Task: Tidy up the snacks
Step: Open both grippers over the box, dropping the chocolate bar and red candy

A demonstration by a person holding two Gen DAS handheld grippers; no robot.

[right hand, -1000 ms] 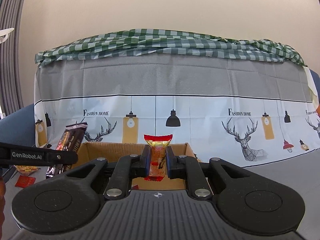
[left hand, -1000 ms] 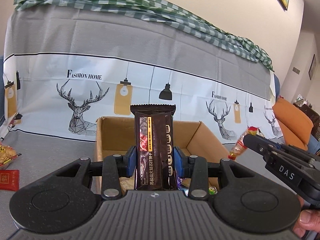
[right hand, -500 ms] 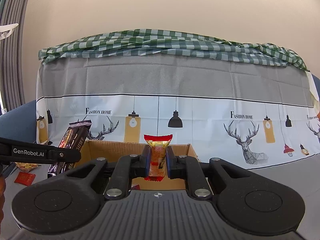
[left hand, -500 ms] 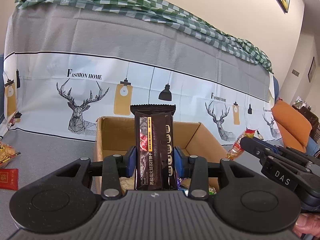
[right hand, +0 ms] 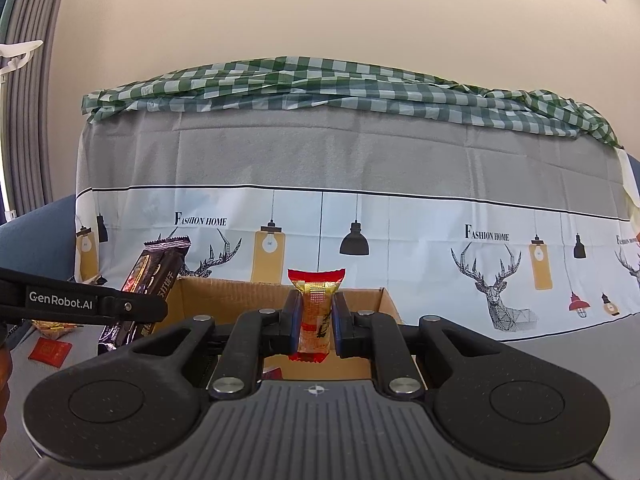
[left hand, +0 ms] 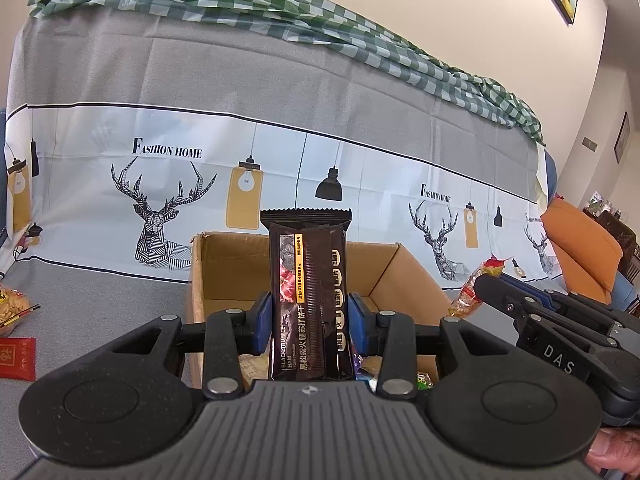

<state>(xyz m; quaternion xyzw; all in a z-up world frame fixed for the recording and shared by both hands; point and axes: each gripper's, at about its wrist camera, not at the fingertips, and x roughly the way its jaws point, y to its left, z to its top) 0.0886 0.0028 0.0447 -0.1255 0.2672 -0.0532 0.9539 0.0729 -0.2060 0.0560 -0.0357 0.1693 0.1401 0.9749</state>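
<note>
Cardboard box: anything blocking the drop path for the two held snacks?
Nothing visible does. The cardboard box is open-topped, flaps out of the way. The left gripper holds the dark cracker pack above it; the right gripper holds the red-gold candy above its opening. Snacks already lie inside.

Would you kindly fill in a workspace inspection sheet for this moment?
Surface: grey cloth-covered surface.
Job's things: open brown cardboard box, snacks inside; dark brown cracker packet; red-and-gold wrapped snack.
Clutter: flat red packet and yellow snack bag lying left of the box.
Grippers: left gripper clamps the cracker packet; right gripper clamps the wrapped snack.
Cables: nothing seen.
Surroundings: deer-print cloth, green checked cloth, orange cushion.
</note>
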